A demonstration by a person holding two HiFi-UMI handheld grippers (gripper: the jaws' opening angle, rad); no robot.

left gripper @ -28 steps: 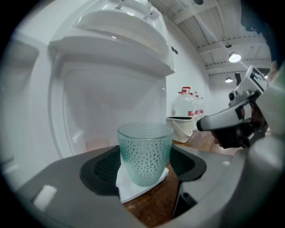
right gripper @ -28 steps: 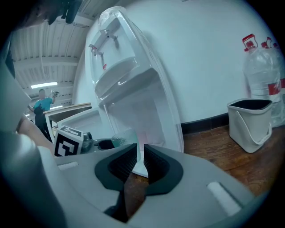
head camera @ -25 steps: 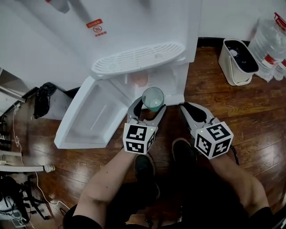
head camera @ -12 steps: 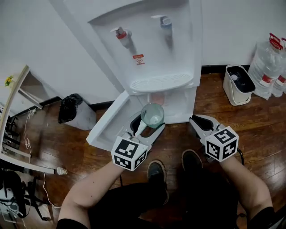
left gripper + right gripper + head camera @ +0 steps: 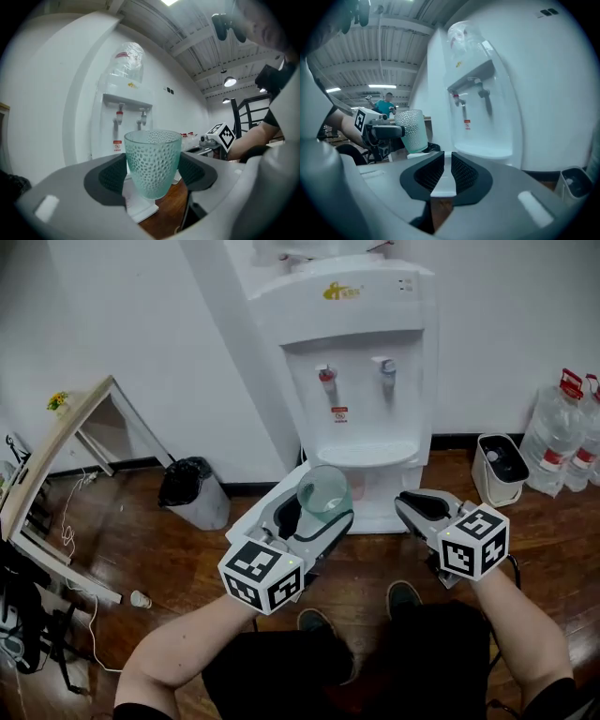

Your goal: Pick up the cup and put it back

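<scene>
From the head view, your left gripper is clamped on the cup, its jaws spread wide round the sides. The cup rides upright in the air, rim up, at twelve o'clock from your left wrist and in front of the foot of the water dispenser. Your right gripper hangs at three o'clock of the cup, apart from it.

In the left gripper view, the green dimpled cup stands square between the two dark pads, both pressing its wall. It looks empty. The dispenser's taps sit at eleven o'clock behind it.

In the right gripper view, your right gripper has its pads closed to a thin slit with nothing between them. The cup shows at nine o'clock, held aloft.

So the pick-up looks done: the cup is off any surface and firmly held. What is left is the putting back. Which spot it belongs on, these views don't settle.
</scene>
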